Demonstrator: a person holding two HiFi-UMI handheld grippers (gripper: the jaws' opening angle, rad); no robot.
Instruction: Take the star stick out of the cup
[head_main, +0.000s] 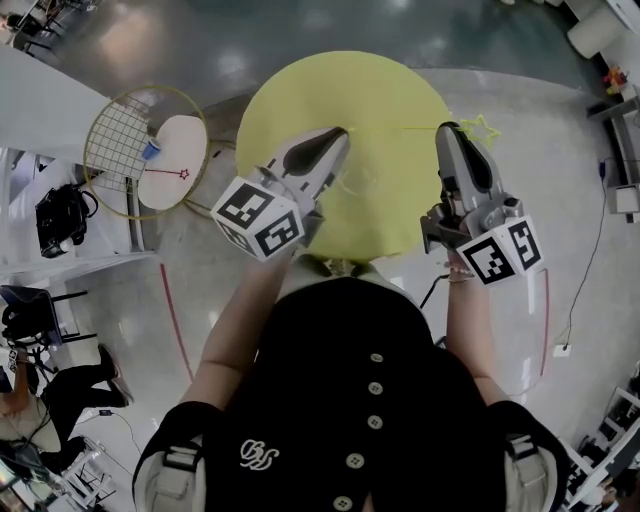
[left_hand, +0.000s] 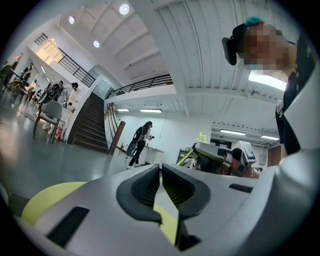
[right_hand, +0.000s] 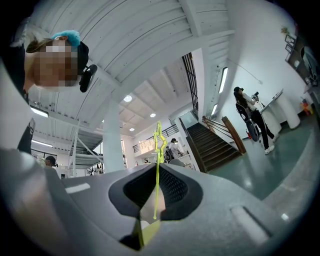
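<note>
A: Which step is in hand here, in your opinion?

B: I think the taking-out itself is done; the right gripper has its jaws narrow and pressed on the thin shaft of the star stick; in the right gripper view the shaft stands upright between the pads, with the star above the jaw tips.

A: And where is the stick in the room?

B: It is in the air at the far edge of the yellow round table, with the star out beyond that edge; it touches nothing but the pads; near the grippers I see no cup, so I judge that the stick is free of it.

A: What does the left gripper do?

B: Its jaws are closed together, and I can make out nothing between them; it points across the table, well apart from the right one.

A: So what does the next move call for?

B: Probably only to put the stick down; the grip must stay firm on so thin a shaft, or it can turn between the pads; the hand should go down to the table before the jaws part.
</note>
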